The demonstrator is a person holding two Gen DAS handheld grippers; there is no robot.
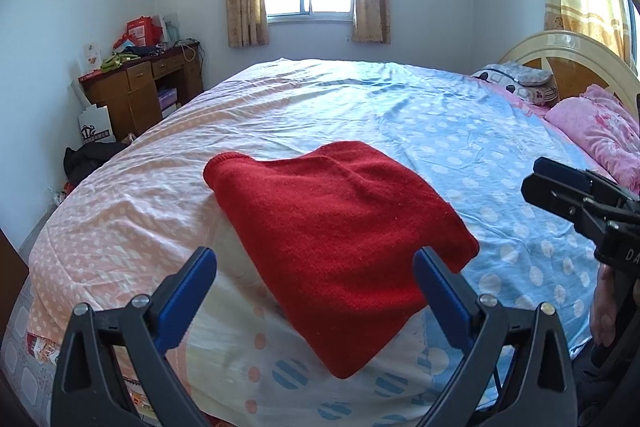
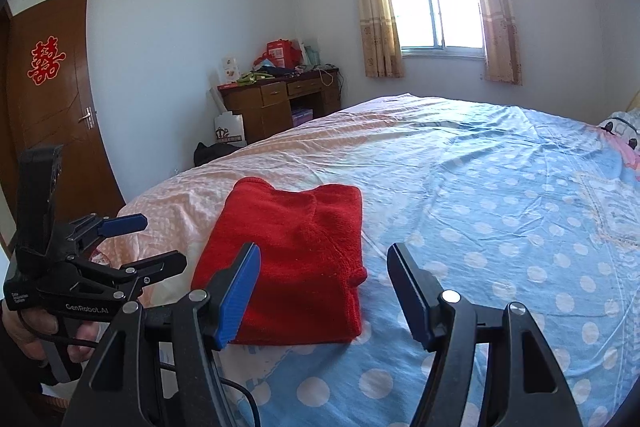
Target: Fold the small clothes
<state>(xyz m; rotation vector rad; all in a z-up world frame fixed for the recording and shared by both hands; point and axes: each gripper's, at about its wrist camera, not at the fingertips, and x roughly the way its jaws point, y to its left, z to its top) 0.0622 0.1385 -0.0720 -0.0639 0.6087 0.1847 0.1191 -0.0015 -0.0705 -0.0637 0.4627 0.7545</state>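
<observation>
Both tools, left tool [image 1: 316,267] and right tool [image 2: 324,275], stand wide and empty above folded red sweater [image 1: 332,227]; careless regrasp risks unfolding it across bed [image 1: 400,107].

"GenRobot.AI" on left gripper [image 2: 132,239] body; red 囍 sign [image 2: 45,60] on door [image 2: 60,115] (small label beside brand unreadable).

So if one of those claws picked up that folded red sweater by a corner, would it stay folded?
Probably not. The red sweater looks like soft knit lying in loose layers on the bedsheet, so a corner lift would likely let it droop and unfold. It seems light for its bulk. Its fuzzy surface should grip rather than slip, so pushing it may bunch it up instead of sliding it.
</observation>
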